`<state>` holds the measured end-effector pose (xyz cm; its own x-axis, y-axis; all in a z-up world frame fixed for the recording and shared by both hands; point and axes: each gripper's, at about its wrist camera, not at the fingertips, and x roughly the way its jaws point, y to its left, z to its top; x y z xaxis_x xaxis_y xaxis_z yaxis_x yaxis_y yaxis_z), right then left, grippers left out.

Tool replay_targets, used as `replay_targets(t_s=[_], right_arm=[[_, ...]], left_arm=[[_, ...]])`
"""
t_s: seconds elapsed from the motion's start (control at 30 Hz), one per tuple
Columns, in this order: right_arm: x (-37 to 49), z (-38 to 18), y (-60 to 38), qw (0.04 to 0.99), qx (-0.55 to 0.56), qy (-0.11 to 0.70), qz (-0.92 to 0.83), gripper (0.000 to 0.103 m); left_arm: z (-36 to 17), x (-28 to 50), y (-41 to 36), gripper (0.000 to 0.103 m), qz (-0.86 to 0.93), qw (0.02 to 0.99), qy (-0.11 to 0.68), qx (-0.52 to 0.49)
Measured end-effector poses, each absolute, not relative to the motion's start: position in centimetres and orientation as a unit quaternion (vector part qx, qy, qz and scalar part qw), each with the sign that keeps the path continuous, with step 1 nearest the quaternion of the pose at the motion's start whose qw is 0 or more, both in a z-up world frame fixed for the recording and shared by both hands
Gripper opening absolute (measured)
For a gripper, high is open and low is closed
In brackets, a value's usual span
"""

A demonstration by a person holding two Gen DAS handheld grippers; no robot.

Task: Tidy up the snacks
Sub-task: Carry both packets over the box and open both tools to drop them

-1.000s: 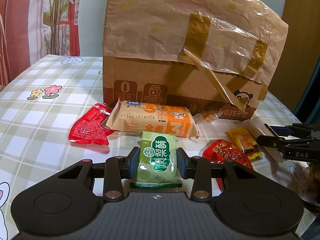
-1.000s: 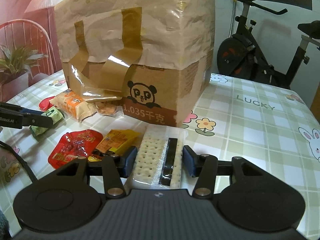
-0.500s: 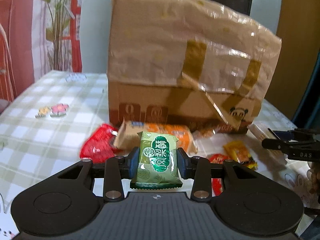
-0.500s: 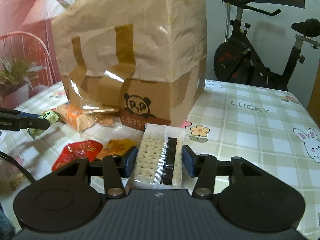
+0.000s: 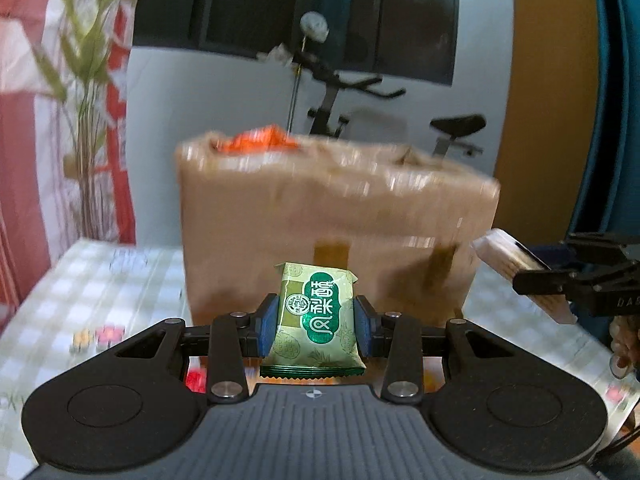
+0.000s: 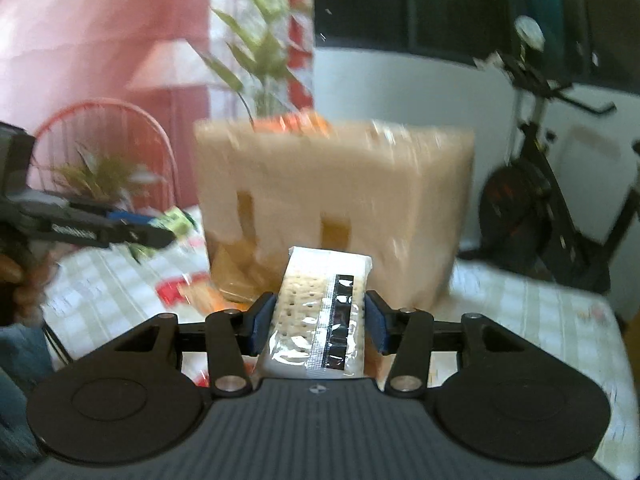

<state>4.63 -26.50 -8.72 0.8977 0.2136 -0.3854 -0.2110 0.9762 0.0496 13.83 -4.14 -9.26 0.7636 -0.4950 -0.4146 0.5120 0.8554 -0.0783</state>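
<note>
Snacks: green packet (image 5: 316, 316) pinched between pads of left tool (image 5: 316, 322), cracker pack (image 6: 320, 316) pinched in right tool (image 6: 318, 322), both held above checked desk (image 5: 100, 280). Tall cardboard box (image 5: 332, 220), plastic-wrapped and taped, stands straight ahead of both tools, blurred; something orange (image 5: 256, 142) pokes out its open top. Exercise bike (image 6: 552, 208) behind, plant (image 5: 88, 92) left. Green packet upright, long axis pointing away toward box; cracker pack likewise lengthwise toward box. Red and orange wrappers (image 6: 192, 292) lie on desk at box foot.
</note>
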Motion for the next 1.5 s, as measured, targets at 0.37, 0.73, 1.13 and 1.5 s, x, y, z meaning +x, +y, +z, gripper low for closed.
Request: replay_targets(t_s=[0.37,0.73,1.13,1.5], right_arm=[[9.7,-1.1,-26.0,0.977,-0.014,0.163,0.134,0.05],[20.2,-2.1,-28.3,0.971,-0.012,0.231,0.054,0.05],[19.8,-3.3,-28.6,0.969,-0.002,0.245,0.035,0.06],[14.1,-1.3,-26.1,0.981,0.01,0.175,0.083,0.061]], left_arm=[[-3.2,17.5,-7.2,0.042,-0.285,0.947,0.148,0.014],[-2.5,25.0,-12.6,0.042,-0.268,0.947,0.179,0.019],[-4.0,25.6,-11.8,0.068,-0.272,0.941,0.199,0.023],[-2.7,21.4,-5.3,0.068,-0.271,0.942,0.198,0.017]])
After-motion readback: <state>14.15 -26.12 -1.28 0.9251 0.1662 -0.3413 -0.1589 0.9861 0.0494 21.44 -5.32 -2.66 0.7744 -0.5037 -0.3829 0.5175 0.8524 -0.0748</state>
